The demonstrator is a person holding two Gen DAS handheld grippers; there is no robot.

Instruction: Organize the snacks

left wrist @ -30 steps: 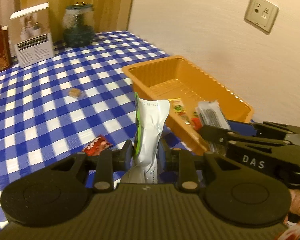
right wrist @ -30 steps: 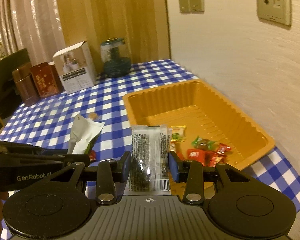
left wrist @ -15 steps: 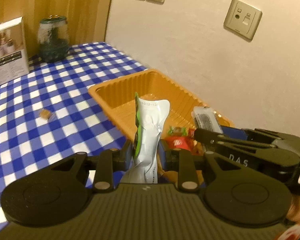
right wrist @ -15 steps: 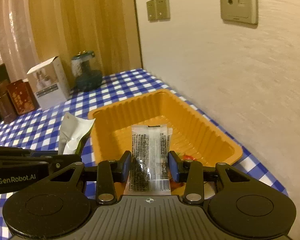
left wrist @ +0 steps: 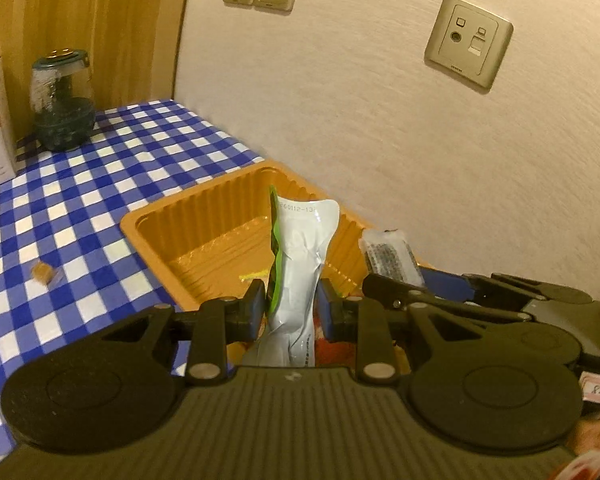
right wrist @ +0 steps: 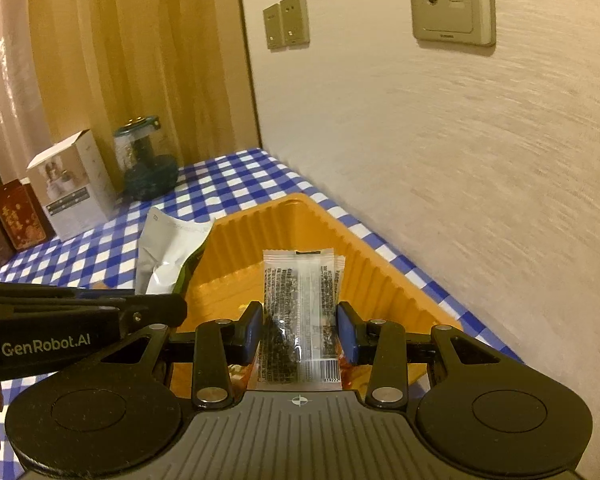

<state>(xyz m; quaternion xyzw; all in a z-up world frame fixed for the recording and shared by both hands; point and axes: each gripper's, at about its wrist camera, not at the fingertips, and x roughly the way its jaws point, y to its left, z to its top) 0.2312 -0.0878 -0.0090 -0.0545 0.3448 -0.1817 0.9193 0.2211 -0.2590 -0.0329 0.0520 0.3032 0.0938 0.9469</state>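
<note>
The left gripper (left wrist: 293,307) is clamping an upright white-and-green pouch (left wrist: 298,264) at centre frame, above the orange tray (left wrist: 204,216). The right gripper (right wrist: 299,330) is pinching a clear packet of dark snack (right wrist: 300,312) at lower centre, over the same tray. A small wrapped candy (left wrist: 43,272) is lying on the checked tablecloth (left wrist: 80,184) at left.

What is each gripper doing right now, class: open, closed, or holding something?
Left gripper: closed on a white and green packet.
Right gripper: closed on a clear packet of dark snack.
</note>
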